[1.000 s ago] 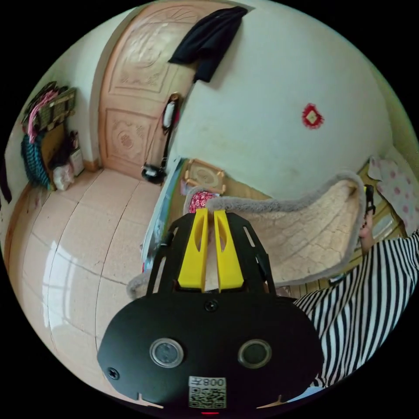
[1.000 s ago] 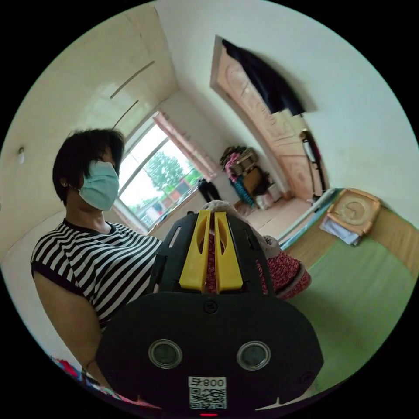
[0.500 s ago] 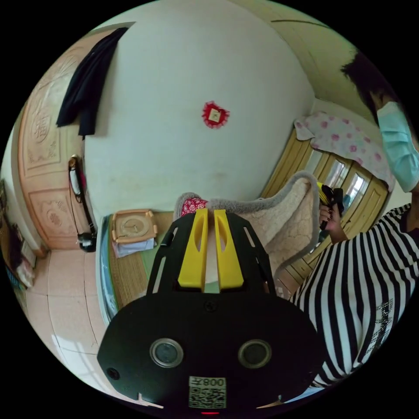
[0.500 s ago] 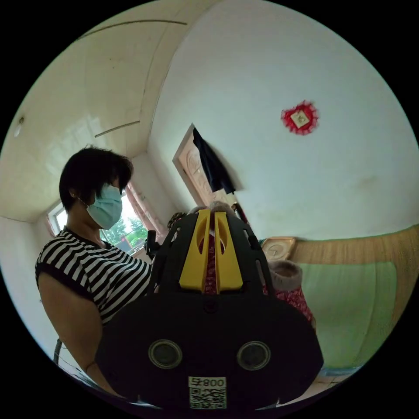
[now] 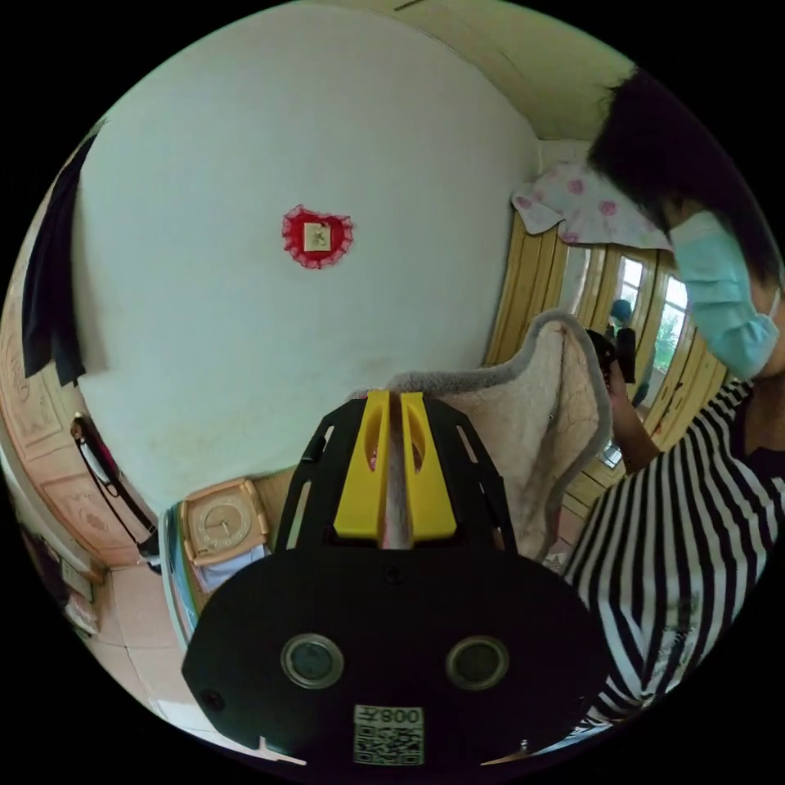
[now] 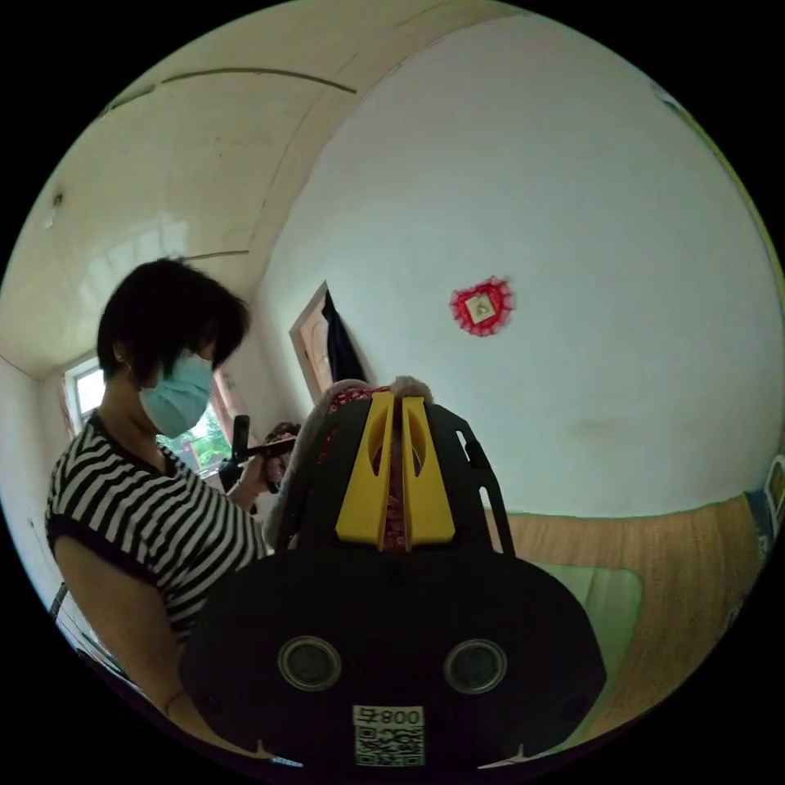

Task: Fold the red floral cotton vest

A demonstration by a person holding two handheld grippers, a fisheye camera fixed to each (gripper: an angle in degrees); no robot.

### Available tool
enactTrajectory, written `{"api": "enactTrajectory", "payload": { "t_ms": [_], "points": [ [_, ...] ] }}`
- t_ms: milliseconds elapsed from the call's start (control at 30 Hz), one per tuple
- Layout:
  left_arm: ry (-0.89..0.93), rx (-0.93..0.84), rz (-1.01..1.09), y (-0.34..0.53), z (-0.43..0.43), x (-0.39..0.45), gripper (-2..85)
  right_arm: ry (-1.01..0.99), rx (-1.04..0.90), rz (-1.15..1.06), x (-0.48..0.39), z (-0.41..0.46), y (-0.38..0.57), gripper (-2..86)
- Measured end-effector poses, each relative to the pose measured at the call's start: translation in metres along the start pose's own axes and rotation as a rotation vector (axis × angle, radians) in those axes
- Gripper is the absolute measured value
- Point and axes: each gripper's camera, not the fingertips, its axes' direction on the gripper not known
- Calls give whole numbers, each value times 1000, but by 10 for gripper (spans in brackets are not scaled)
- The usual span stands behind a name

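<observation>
While held aloft between both tools, well above the green mat (image 6: pixel 605 597): the vest (image 5: pixel 531 409), fleecy cream lining turned toward the left gripper view, grey plush trim along its top edge, red floral face barely peeking out.

Left to right in the left gripper view: dark garment (image 5: pixel 49 286) hanging at the far edge; lower down, square wooden frame (image 5: pixel 221 519) on the mat's end; red ornament (image 5: pixel 317 237) on the white wall; then the left gripper (image 5: pixel 391 409), yellow jaws pressed nearly together and pinching the grey trim. Beyond it, lining sagging in a shallow curve toward the right gripper (image 5: pixel 609 352), gripped in a hand; striped shirt (image 5: pixel 679 531) at the edge.

Left to right in the right gripper view: striped shirt (image 6: pixel 147 515), the far tool (image 6: pixel 249 446) in a hand (image 6: pixel 274 466), then the right gripper (image 6: pixel 394 409), jaws closed on red floral cloth with fleece trim poking out above.

Probably soft, thick and fairly light; padded cotton likely to drape rather than crease sharply, springing back unless pressed flat. Plush edge bulky between narrow jaws, so prone to creeping out under a quick swing. Best hold: at the top corners or shoulder seams, biting through trim and both layers, not lining alone. Folding itself apparently not yet begun.
</observation>
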Motion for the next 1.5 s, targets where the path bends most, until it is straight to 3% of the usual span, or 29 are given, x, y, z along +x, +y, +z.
{"api": "enactTrajectory", "payload": {
  "t_ms": [200,267,367,500,567,733,967,1100,1200,1500],
  "points": [
    [39,-250,-191,-68,258,-46,31,256,-347,177,181,114,-18,18],
    [140,-417,-299,-59,363,-71,36,305,-464,310,236,147,0,20],
    [72,-492,-411,-16,421,-73,37,445,-638,462,291,181,57,16],
    [131,-592,-477,71,451,-53,44,416,-690,655,320,171,167,1],
    [180,-815,-512,147,479,-28,54,407,-659,783,328,149,214,1],
    [184,-1097,-613,262,508,19,70,311,-486,1030,306,102,309,6],
    [92,-1047,-732,295,508,19,87,467,-614,1057,267,134,344,45],
    [35,-1106,-824,322,513,3,97,576,-758,1039,277,172,360,86],
    [92,-1114,-1008,355,522,12,107,599,-840,1018,300,200,375,114],
    [163,-1100,-1308,413,583,142,120,601,-1069,931,404,262,442,130]
  ]
}}
